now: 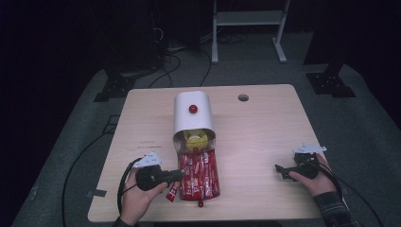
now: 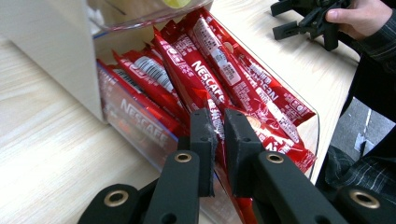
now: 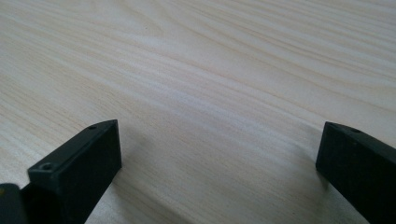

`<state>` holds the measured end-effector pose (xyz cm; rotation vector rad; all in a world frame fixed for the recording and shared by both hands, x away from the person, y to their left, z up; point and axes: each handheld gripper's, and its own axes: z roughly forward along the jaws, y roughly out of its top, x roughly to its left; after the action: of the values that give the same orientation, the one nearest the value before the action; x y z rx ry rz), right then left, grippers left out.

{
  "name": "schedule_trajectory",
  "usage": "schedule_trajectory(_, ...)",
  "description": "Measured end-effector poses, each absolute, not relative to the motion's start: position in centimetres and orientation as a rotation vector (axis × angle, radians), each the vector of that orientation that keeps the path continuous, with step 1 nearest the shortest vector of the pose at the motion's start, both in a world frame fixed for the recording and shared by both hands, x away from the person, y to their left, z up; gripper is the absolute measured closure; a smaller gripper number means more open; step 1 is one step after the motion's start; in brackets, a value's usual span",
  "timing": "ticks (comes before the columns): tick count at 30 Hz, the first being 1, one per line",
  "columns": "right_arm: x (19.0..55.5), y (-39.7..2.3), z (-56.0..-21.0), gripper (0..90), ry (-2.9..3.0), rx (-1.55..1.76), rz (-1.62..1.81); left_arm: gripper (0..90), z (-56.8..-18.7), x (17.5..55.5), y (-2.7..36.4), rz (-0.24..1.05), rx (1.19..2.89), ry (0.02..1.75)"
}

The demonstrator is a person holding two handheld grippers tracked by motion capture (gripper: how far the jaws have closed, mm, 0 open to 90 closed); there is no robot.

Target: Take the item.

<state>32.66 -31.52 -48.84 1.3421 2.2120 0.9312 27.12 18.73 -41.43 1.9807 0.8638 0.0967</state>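
A white dispenser box with a red knob lies mid-table. Its clear drawer is pulled out toward me and holds several red Nescafe sachets. My left gripper is at the drawer's left side, shut on one red sachet whose end hangs over the drawer's edge. In the left gripper view the jaws stand almost together with red foil between them. My right gripper rests open on the bare table at the right, and nothing is between its jaws.
Yellow items sit in the box's upper compartment. A small red knob marks the drawer's front, near the table's front edge. A cable hole is at the back of the table. A white frame stands on the floor behind.
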Motion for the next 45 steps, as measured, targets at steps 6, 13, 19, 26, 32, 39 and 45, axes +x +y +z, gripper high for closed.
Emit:
schedule_trajectory(6,32.7,-31.5,-48.8,0.0,2.212,1.342,0.931,82.9,-41.3,27.1,19.4,0.105,1.977,0.874)
schedule_trajectory(13,32.7,-31.5,-48.8,0.0,2.212,1.342,0.931,83.2,-41.2,27.0,20.0,0.111,1.968,0.888)
schedule_trajectory(19,32.7,-31.5,-48.8,0.0,2.212,1.342,0.931,83.2,-41.0,26.7,20.7,0.119,1.966,0.89)
schedule_trajectory(26,32.7,-31.5,-48.8,0.0,2.212,1.342,0.931,83.2,-40.8,26.5,21.7,0.136,1.939,0.908)
schedule_trajectory(32,32.7,-31.5,-48.8,0.0,2.212,1.342,0.931,83.2,-40.8,26.6,22.3,0.148,1.931,0.927)
schedule_trajectory(39,32.7,-31.5,-48.8,0.0,2.212,1.342,0.931,83.2,-40.7,26.8,23.3,0.167,1.916,0.952)
schedule_trajectory(45,32.7,-31.5,-48.8,0.0,2.212,1.341,0.931,83.2,-40.7,27.1,24.1,0.198,1.901,0.984)
